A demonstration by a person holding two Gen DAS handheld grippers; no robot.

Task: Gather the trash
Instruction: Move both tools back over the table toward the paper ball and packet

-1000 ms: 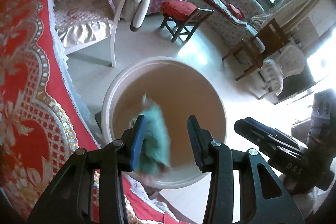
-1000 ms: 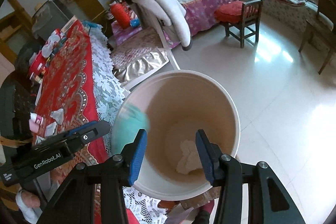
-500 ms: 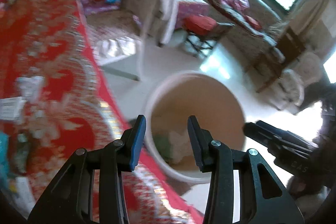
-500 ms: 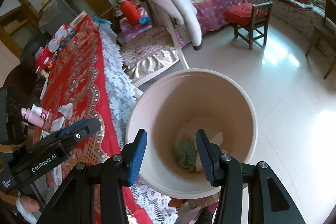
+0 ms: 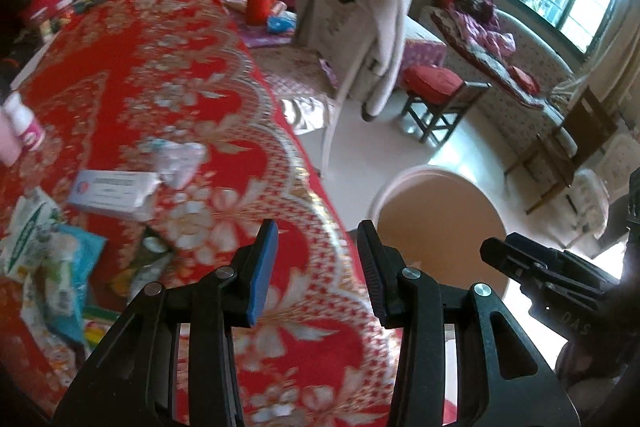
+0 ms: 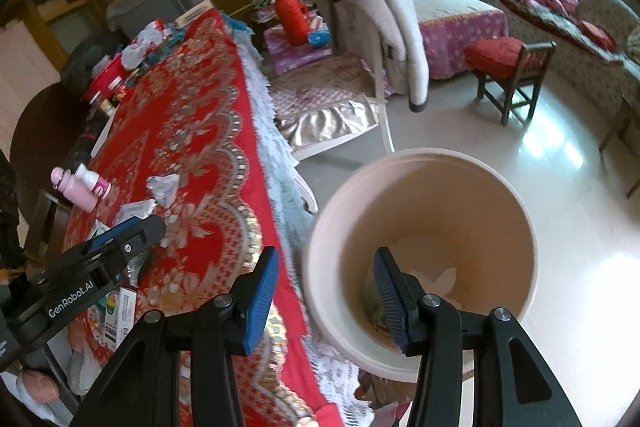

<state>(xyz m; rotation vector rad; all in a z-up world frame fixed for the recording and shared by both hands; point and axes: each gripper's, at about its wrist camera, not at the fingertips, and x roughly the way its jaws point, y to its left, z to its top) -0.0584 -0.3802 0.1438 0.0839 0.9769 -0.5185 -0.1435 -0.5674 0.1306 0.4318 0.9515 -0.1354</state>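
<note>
Crumpled white tissue paper [image 6: 163, 188] lies mid-left on the red floral-clothed worktop [image 6: 192, 131]. The round beige plastic bin [image 6: 420, 259] holds scraps. Left tool [image 5: 316, 267] and right tool [image 6: 324, 291] gape partway, both empty.

A red cloth [image 5: 168, 75] with gold and white flowers covers the surface; beside it stands a pale peach bucket [image 6: 516, 211]; the white lace edging [image 6: 268, 131] hangs toward it.
</note>
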